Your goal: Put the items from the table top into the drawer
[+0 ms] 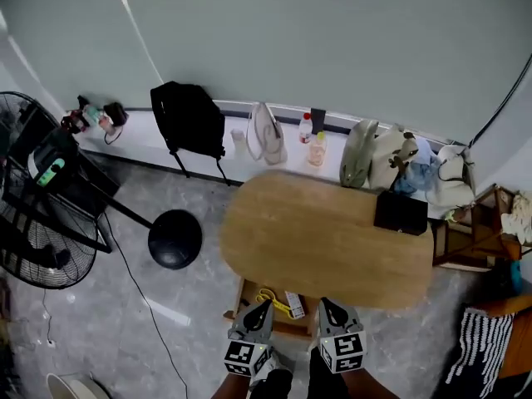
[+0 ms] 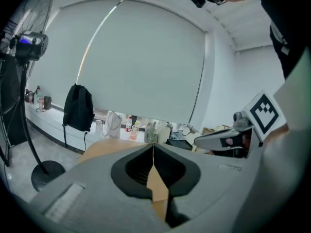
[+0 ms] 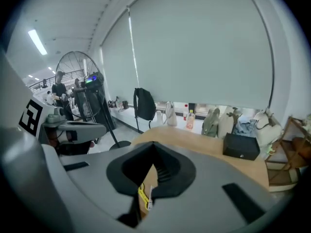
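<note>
The oval wooden table [image 1: 324, 239] carries only a black box [image 1: 401, 213] near its right end. Below its near edge an open drawer [image 1: 242, 296] holds a yellow item [image 1: 268, 298] and a small white item [image 1: 294, 304]. My left gripper [image 1: 264, 304] and right gripper [image 1: 327, 303] hang side by side above the drawer, both shut and empty. In the left gripper view the left gripper [image 2: 153, 147] has its tips together over the tabletop. In the right gripper view the right gripper [image 3: 154, 144] is shut too, with the yellow item [image 3: 142, 194] showing below and the black box [image 3: 240, 147] ahead.
A black backpack [image 1: 189, 119], several bags [image 1: 378, 158] and bottles [image 1: 317, 148] line the window ledge behind the table. A standing fan [image 1: 33, 198] with a round black base [image 1: 175, 238] is at the left. A wooden rack [image 1: 470, 233] and a striped cloth [image 1: 482, 343] are at the right.
</note>
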Demonstrator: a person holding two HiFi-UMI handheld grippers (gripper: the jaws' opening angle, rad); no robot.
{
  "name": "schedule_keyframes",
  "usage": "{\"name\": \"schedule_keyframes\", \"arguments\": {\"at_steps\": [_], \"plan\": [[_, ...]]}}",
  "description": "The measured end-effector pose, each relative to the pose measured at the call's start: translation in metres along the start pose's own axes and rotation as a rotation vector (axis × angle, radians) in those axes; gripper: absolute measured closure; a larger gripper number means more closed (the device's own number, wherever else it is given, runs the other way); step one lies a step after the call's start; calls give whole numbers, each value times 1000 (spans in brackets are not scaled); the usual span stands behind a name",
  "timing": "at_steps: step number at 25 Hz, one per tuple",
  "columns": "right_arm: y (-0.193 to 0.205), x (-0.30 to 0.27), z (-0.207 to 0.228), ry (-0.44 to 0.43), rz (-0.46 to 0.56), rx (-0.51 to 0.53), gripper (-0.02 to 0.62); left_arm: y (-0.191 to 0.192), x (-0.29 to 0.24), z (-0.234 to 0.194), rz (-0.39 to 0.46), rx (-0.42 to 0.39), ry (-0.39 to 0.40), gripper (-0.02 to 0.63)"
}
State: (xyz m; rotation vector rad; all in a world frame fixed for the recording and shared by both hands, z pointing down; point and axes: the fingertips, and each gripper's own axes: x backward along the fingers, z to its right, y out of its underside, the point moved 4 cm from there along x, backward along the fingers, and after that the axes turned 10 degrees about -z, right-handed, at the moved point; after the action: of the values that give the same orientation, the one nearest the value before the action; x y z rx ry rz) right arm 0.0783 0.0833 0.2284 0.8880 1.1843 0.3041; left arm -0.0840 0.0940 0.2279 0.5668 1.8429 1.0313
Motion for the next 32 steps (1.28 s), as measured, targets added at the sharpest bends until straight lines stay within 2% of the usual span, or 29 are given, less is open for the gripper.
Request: {"name": "schedule_keyframes", "arguments": {"at_steps": [5,9,12,21,32], "plan": [[-28,68,31,50,57,8,603,-45,17,41,4,-70,38,588],[-51,115,50,76,108,44,601,-88,28,66,42,-128,60,588],[-63,149,61,103,141,63,601,-106,35,92,58,-166,90,588],[-80,194,65,110,205,101,601,-135,44,154,100,-245,185,588],[-86,208,67,157,255,112,601,-149,49,171,107,-276,200,588]]}}
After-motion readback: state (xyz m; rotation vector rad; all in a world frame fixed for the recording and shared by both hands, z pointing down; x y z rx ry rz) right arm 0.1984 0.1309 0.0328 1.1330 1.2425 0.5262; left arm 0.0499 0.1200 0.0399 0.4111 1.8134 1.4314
